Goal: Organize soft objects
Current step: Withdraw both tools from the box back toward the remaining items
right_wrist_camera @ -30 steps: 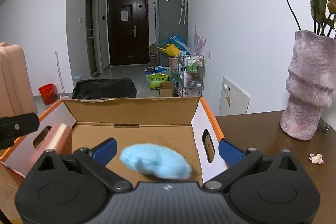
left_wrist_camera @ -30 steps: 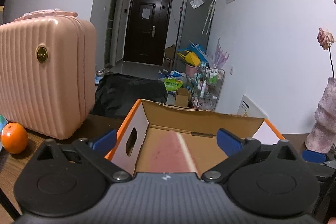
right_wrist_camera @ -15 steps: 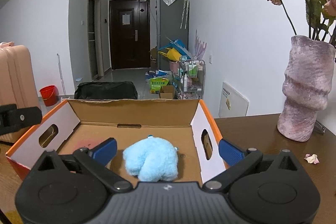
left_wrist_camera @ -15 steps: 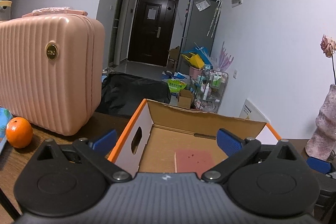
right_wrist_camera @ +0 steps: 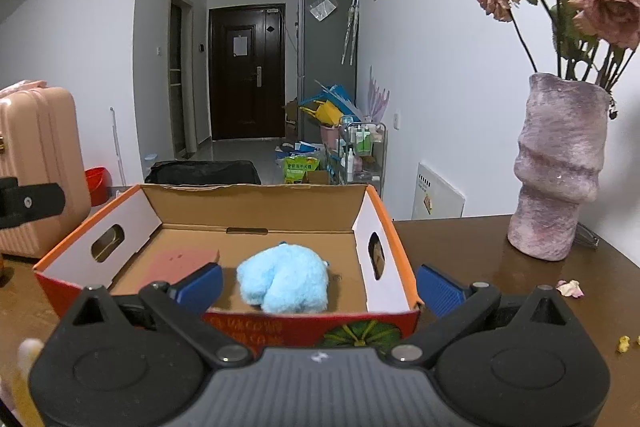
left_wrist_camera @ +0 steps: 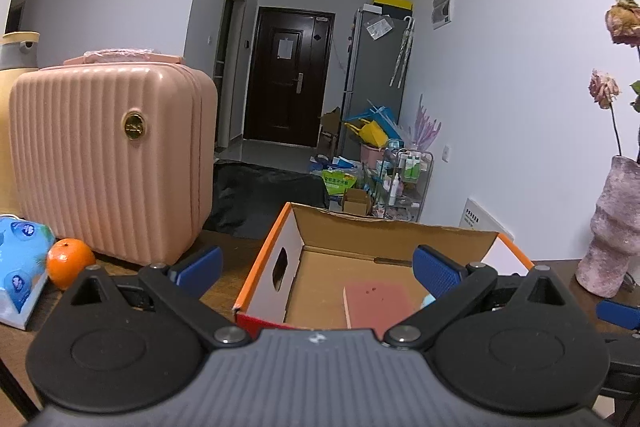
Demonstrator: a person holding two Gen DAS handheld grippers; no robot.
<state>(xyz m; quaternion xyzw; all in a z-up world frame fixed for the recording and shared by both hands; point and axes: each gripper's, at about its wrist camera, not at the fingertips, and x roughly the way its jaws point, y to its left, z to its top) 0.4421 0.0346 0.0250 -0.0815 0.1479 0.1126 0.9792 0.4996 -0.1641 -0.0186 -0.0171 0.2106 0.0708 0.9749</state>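
Blue plush toy (right_wrist_camera: 283, 278), farther than before

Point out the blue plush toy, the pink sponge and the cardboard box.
blue plush toy (right_wrist_camera: 285, 277), right wrist view, middle of its fuzzy body
pink sponge (left_wrist_camera: 378, 301), left wrist view, flat top face
cardboard box (right_wrist_camera: 256, 201), right wrist view, far wall

The dark wooden surface (right_wrist_camera: 460, 239) carries an open cardboard box (right_wrist_camera: 384, 239) straight ahead of the right tool (right_wrist_camera: 319, 286). A pink vase (right_wrist_camera: 558, 167) and a fallen petal (right_wrist_camera: 570, 287) lie to its right, a pink suitcase (left_wrist_camera: 112, 163), an orange (left_wrist_camera: 70, 263) and a tissue pack (left_wrist_camera: 20, 267) far left.
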